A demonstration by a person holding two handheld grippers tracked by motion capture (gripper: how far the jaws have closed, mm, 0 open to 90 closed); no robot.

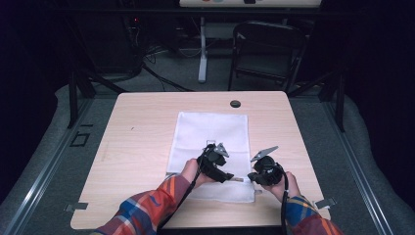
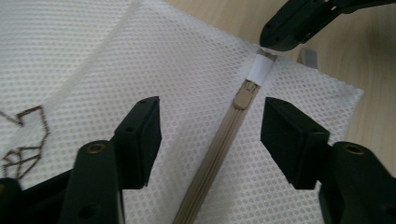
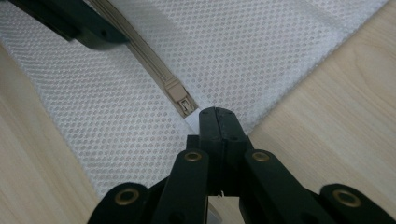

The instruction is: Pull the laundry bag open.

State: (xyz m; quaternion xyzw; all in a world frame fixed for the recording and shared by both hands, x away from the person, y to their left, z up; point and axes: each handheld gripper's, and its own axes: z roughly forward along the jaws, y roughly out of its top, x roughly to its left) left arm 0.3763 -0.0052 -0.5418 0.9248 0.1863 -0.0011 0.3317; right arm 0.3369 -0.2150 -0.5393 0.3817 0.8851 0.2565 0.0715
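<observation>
My right tongs [image 3: 215, 119] are clenched on the small white tab [image 2: 259, 69] at the end of the beige zipper [image 2: 219, 149], pinning that corner of the white mesh bag [image 1: 210, 132] so the seam stays taut instead of bunching when the slider is pulled. The bag lies flat on the counter [image 1: 137, 147], its zipper along the near edge, about 6 o'clock from the bag's middle. My left tongs [image 2: 210, 135] stand released, one pad on each side of the zipper and touching nothing, with the slider [image 2: 243, 95] just beyond them at 12 o'clock in the left gripper view, between my two tongs. I judge the next step is to close on the slider. The bag's corner sits close to the counter's near edge, but bare wood at 9 o'clock leaves room for a long pull.
</observation>
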